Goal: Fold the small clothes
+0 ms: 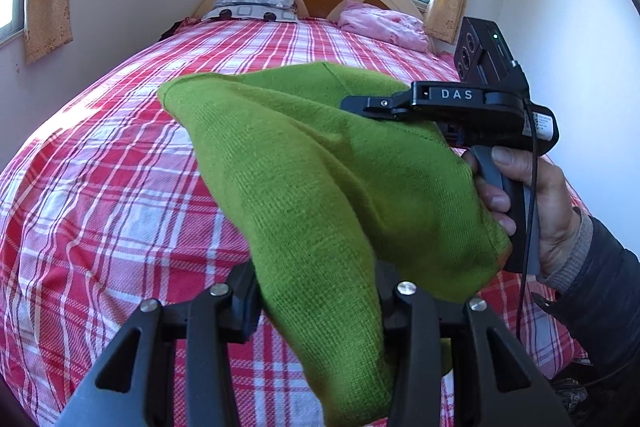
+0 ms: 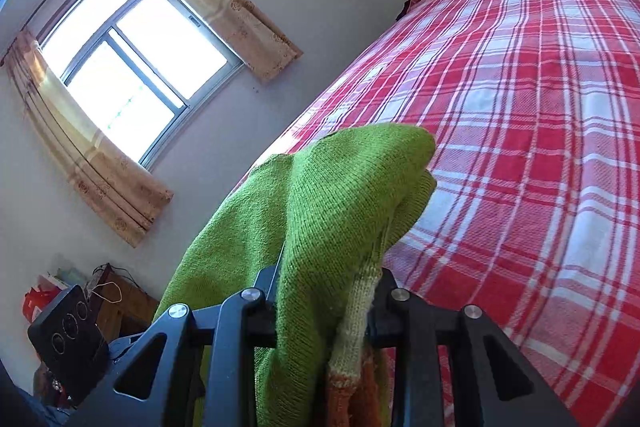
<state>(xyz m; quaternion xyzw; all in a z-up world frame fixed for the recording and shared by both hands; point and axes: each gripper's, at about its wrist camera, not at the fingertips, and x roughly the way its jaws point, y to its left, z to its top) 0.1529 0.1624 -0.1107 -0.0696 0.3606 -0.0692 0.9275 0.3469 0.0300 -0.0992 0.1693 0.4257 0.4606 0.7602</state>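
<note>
Sweater: the green sweater (image 1: 320, 163) hung in the air above the plaid bed (image 1: 100, 187), filling the centre of the left wrist view.
Left claw (image 1: 316, 291): clamped on a fold at lower centre.
Right claw (image 2: 320, 291): clamped on the cloth where a pale and orange band showed; it appeared at centre right of the left view.
Long axis: from lower centre toward upper right, claw to claw.
Judgement: both ends were pinched; laying it flat on the bed looked next.
</note>
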